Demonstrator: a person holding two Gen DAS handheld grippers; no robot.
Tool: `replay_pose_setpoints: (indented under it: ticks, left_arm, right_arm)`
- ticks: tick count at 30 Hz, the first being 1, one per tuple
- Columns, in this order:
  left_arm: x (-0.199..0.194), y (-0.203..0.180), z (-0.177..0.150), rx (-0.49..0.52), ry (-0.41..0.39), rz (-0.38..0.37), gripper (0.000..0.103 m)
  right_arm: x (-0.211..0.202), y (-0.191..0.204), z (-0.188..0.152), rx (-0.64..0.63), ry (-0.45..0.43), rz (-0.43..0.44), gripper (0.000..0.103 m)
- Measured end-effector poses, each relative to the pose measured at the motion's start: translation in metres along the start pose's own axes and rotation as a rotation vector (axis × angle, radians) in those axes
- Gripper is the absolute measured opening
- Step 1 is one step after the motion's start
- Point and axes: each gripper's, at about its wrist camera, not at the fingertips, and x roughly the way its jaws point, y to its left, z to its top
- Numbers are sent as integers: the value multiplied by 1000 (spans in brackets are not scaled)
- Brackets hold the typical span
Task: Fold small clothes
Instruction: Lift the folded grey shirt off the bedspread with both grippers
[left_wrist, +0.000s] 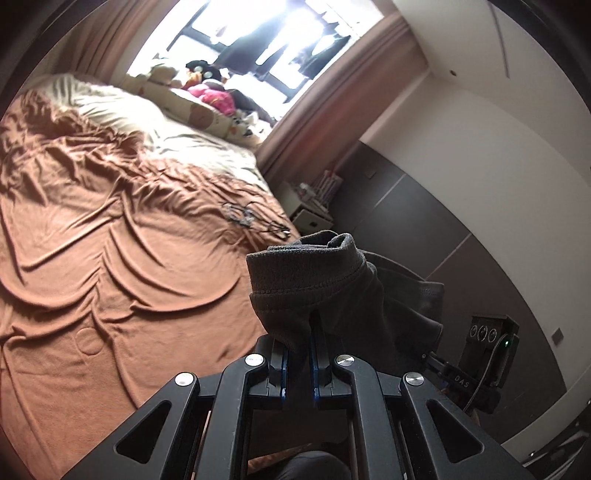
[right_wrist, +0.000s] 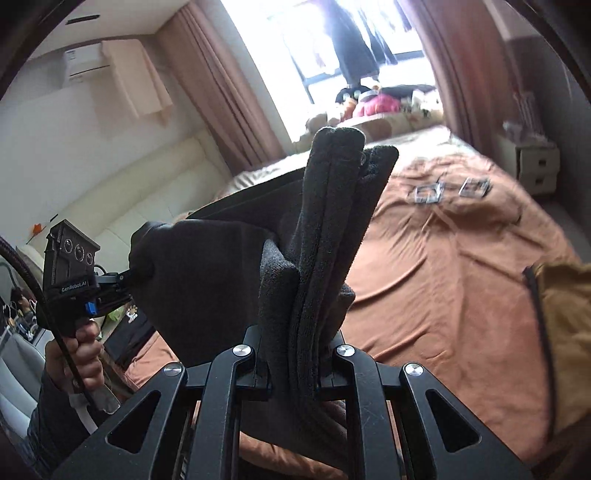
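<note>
Rust-brown bedspread (left_wrist: 110, 266) covered the bed, the landmark here. Above it hung a dark grey garment (right_wrist: 229, 266), stretched between both tools. The left gripper (left_wrist: 297, 354) was clamped on one hemmed corner, the right gripper (right_wrist: 293, 354) on a bunched thick edge. A tan cloth (right_wrist: 565, 332) lay at the bed's right side.
</note>
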Motion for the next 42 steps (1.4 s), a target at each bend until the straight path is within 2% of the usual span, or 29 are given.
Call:
replay_pose_setpoints:
  ticks: [8,14,18,25,34,42]
  left_arm:
    - [21,-71,-11,95,22,-54,9]
    - [61,-125,-22,157,65,-123,9]
    - [89,-155,-30,189,85,-140,9]
    - [133,-207,-44,237,119,-228,9]
    - [190,-258,-61,287,162,-323,9]
    - [229,-287,-74,302,210,-383,9]
  right_arm:
    - [-107,-20,-12,-6,-80,-45,11]
    - [-168,-56,-27,4,-120,-108,11]
    - [-208,-72,-33,5,-150,-154,11]
    - [-281,-98,-44,34,-202,-224,11]
    - [-314,-91,-49,42,-260,-307,11]
    - [-301,-79,-51,72,-261,-410,11]
